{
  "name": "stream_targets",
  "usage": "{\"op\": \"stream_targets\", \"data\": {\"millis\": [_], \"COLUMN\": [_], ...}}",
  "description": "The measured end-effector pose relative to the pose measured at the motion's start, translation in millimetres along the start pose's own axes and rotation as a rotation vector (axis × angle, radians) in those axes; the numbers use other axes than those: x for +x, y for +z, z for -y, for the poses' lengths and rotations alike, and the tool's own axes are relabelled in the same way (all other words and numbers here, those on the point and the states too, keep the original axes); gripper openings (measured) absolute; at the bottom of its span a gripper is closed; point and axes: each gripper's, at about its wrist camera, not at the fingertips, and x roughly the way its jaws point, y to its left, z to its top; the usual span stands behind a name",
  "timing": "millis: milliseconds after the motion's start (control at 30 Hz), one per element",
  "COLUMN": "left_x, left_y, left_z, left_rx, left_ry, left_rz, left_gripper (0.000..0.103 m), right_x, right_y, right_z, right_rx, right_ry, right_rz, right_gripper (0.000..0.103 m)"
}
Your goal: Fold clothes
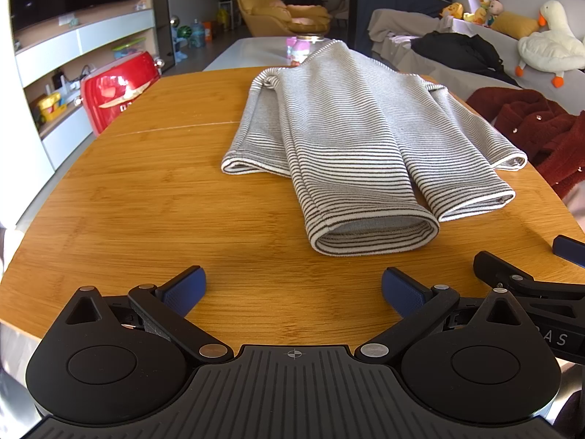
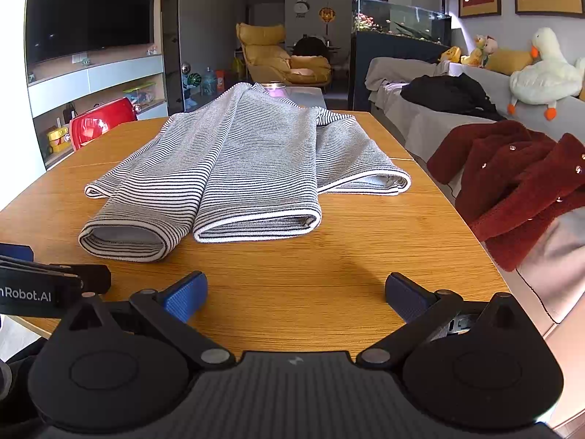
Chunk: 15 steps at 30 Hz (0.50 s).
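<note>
Your left gripper and right gripper both gape wide, holding nothing. The striped knit top lies at twelve o'clock on the bamboo table, sleeves already folded inward. It's soft, light and floppy; pinch both near cuffs together.

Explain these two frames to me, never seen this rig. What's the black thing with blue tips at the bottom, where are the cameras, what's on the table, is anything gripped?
No robot arm here: a person holds one two-finger gripper in each hand. Each picture comes from a fisheye camera on a gripper, looking forward along its fingers. The black body with blue pads is the gripper itself: the left gripper in the left wrist view, the right gripper in the right wrist view. Both are open and hold nothing. On the wooden table lies a striped garment, partly folded, its sleeves pointing toward the cameras. A red fuzzy coat lies off to the right, beside the table.
</note>
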Motion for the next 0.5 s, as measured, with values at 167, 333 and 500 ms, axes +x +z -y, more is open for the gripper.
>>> {"op": "stream_targets", "data": {"millis": [167, 333, 500], "left_x": [0.3, 0.6, 0.7], "left_y": [0.4, 0.0, -0.1], "left_z": [-0.6, -0.9, -0.9], "left_rx": [-0.004, -0.006, -0.004], "left_ry": [-0.004, -0.009, -0.007], "left_rz": [0.003, -0.001, -0.002], "left_gripper": [0.103, 0.103, 0.103], "right_x": [-0.2, -0.4, -1.3], "right_y": [-0.2, -0.5, -1.6], "right_z": [0.1, 0.6, -0.3], "right_rx": [0.001, 0.001, 0.001], "right_ry": [-0.001, -0.002, -0.007], "right_rz": [-0.005, -0.007, 0.000], "right_gripper": [0.103, 0.103, 0.103]}}
